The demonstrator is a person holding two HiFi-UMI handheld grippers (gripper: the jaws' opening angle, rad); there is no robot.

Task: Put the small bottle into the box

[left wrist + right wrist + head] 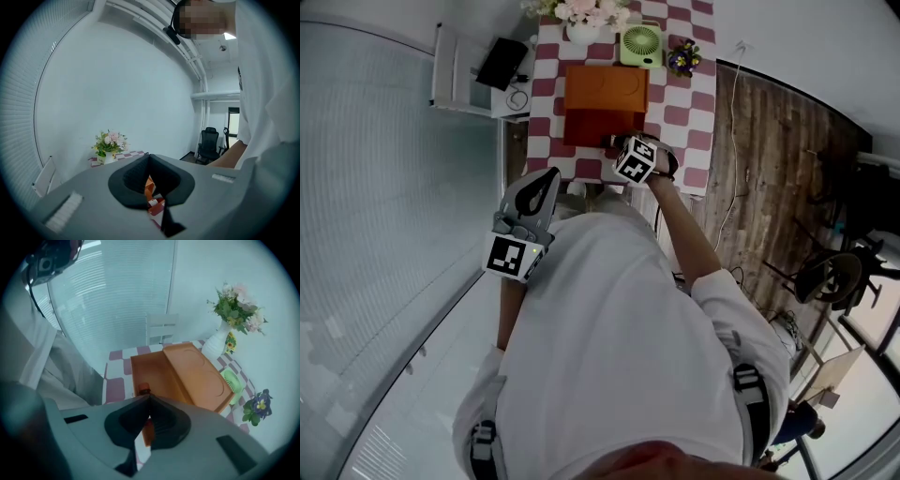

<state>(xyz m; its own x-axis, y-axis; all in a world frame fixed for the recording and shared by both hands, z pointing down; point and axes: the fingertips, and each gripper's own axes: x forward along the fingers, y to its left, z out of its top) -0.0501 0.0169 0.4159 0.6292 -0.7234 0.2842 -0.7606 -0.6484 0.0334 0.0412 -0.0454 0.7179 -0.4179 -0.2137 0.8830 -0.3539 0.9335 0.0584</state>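
Note:
The orange box [602,127] stands open on the checkered table [698,103], its lid [197,373] leaning back. In the right gripper view the small bottle [143,390], with a red-orange cap, stands upright at the box's near edge, just past the jaw tips. My right gripper [150,398] is shut; the bottle's cap shows beyond the tips, not between the pads. In the head view this gripper [619,142] hovers at the box's front right corner and hides the bottle. My left gripper [547,180] hangs off the table's left front, its jaws together and empty [149,160].
At the table's back stand a white vase of flowers [586,17], a green fan [640,44] and a small pot of purple flowers [682,56]. A white chair [161,329] is left of the table. An office chair [836,277] and a cable sit on the wooden floor at right.

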